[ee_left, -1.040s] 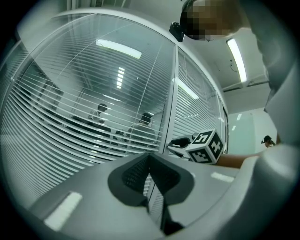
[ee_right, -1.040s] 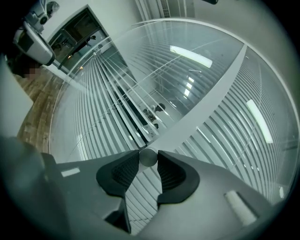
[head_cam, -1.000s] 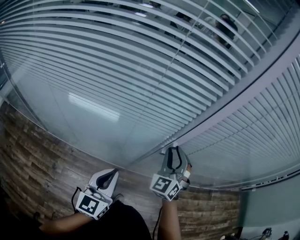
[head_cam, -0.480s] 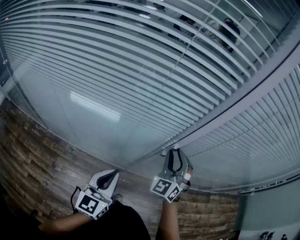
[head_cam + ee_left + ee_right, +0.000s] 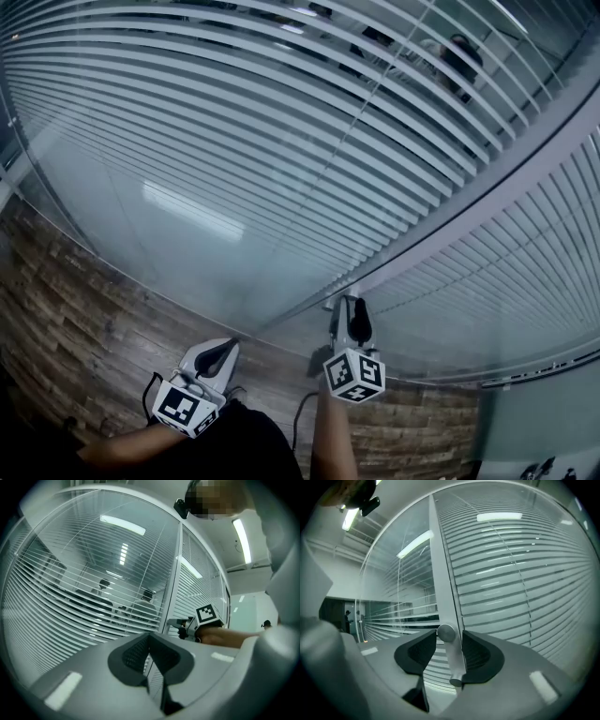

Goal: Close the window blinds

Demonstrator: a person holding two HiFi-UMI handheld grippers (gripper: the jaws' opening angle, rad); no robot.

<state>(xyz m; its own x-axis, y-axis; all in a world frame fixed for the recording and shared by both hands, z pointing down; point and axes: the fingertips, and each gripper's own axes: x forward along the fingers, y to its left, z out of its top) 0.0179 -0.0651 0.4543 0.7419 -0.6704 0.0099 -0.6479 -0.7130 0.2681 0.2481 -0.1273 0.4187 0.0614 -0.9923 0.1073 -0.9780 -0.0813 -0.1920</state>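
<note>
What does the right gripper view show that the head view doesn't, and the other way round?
Only the right gripper view: a silver handle standing between the right gripper's jaws, which have just been opening. Only the head view: the left gripper and wood planks below the glass. Both: the slatted blinds and the frame post.

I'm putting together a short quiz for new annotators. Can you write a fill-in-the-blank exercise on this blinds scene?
1. The slats of the white horizontal window blinds are tilted ____, so people beyond them show through.
2. The silver round-headed metal knob stands between the jaws of the ____ gripper.
3. The left gripper holds ____.

Missing words: open; right; nothing. Note: the right gripper's jaws have just been opening, with the knob between them.
</note>
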